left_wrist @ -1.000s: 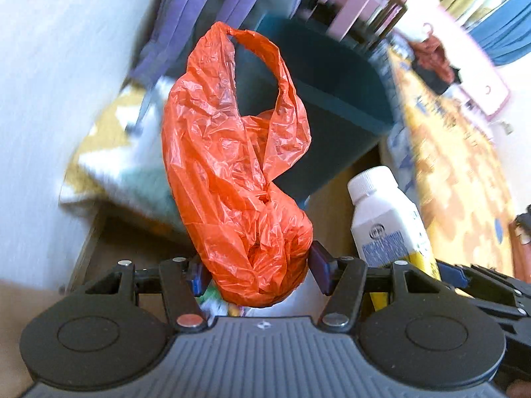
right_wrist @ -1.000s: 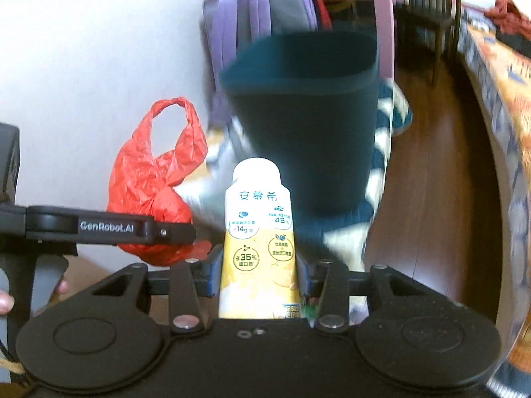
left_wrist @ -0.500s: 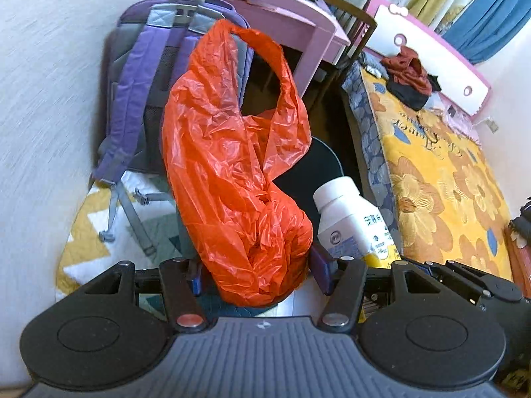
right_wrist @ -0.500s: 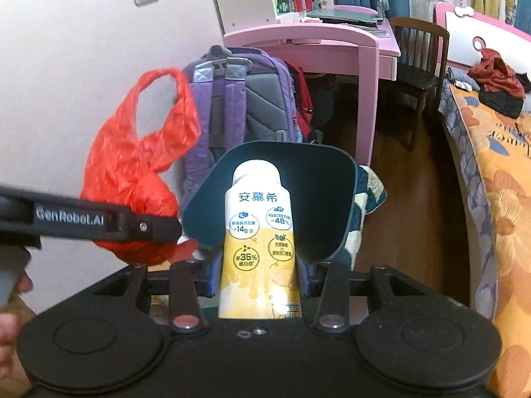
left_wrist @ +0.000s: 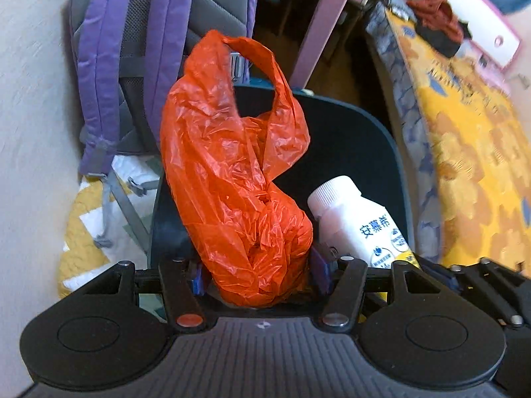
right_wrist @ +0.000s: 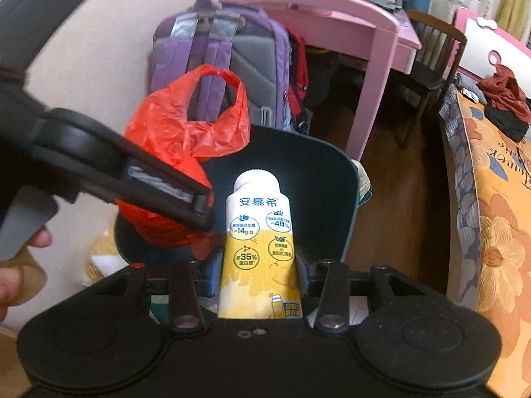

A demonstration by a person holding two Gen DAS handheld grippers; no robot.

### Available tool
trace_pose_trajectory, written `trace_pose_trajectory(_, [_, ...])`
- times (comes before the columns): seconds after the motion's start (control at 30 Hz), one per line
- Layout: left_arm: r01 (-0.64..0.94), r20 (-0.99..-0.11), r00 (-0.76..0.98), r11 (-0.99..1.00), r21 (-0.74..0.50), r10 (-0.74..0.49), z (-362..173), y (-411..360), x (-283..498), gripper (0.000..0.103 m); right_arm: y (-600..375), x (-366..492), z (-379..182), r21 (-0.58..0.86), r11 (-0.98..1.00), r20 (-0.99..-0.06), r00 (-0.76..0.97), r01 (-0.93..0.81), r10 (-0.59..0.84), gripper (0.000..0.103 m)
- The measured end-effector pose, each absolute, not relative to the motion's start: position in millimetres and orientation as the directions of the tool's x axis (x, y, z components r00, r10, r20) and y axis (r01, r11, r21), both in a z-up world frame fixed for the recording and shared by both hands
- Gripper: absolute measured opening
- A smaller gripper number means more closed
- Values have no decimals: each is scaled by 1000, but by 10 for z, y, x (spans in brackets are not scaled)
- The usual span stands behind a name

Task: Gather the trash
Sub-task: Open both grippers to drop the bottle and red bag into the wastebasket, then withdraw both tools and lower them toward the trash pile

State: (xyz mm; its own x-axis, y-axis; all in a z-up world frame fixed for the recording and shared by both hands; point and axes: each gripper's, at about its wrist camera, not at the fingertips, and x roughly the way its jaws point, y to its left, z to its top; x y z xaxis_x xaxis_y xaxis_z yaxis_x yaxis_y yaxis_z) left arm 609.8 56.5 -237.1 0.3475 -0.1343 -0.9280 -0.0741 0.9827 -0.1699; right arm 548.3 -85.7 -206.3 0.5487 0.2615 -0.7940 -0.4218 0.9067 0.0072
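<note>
Both pieces of trash poised over the dark bin [right_wrist: 332,179]. Left hand-held gripper [left_wrist: 255,273] clamped on the crumpled orange plastic bag [left_wrist: 239,179], handles flopping up; right hand-held gripper [right_wrist: 257,278] closed around the yellow-and-white yogurt drink bottle [right_wrist: 260,248], cap forward. Held above the opening, likely for dropping straight in. Purple backpack [right_wrist: 215,39] against the wall behind.

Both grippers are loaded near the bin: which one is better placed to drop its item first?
Probably right. The right gripper holds the yogurt drink bottle upright, framed by the dark bin opening. The left gripper has the orange plastic bag nearer the bin's left rim.
</note>
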Motion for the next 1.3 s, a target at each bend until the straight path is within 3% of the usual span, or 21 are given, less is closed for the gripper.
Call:
trace_pose_trajectory(0.6, [-87, -968, 213, 984, -156, -134, -2795, 504, 6323, 62, -636, 5684, -2326, -90, 868, -845, 499, -489, 193, 44])
trace_pose_trajectory(0.93, [-86, -956, 252, 980, -177, -151, -2663, 544, 6222, 73, -705, 5629, -2256, -80, 865, -835, 508, -494, 212, 54])
trace_pose_trajectory(1.3, [-40, -917, 348, 974, -224, -196, -2239, 514, 5872, 73, -854, 5325, -2044, -32, 868, -797, 537, -495, 277, 59])
